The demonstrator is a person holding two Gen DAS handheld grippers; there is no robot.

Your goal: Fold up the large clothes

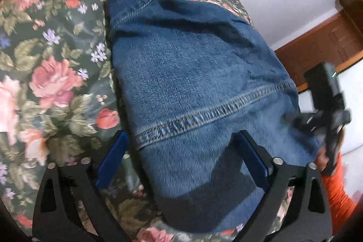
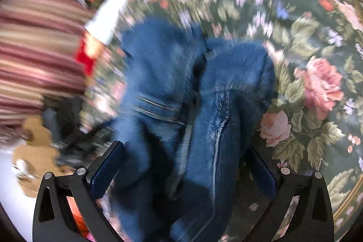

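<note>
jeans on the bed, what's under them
The jeans lie on a flowered bedcover, which shows all around them. Whatever sits directly beneath the denim is covered and cannot be seen.

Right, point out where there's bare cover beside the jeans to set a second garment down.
Bare floral cover lies along the jeans' left edge in the left wrist view, and beside them on the right in the right wrist view. The near end is crowded: both grippers, left and right, straddle the denim.

Black fingers point(image 1: 250, 157) – blue pads, orange sleeve point(image 1: 338, 194).
</note>
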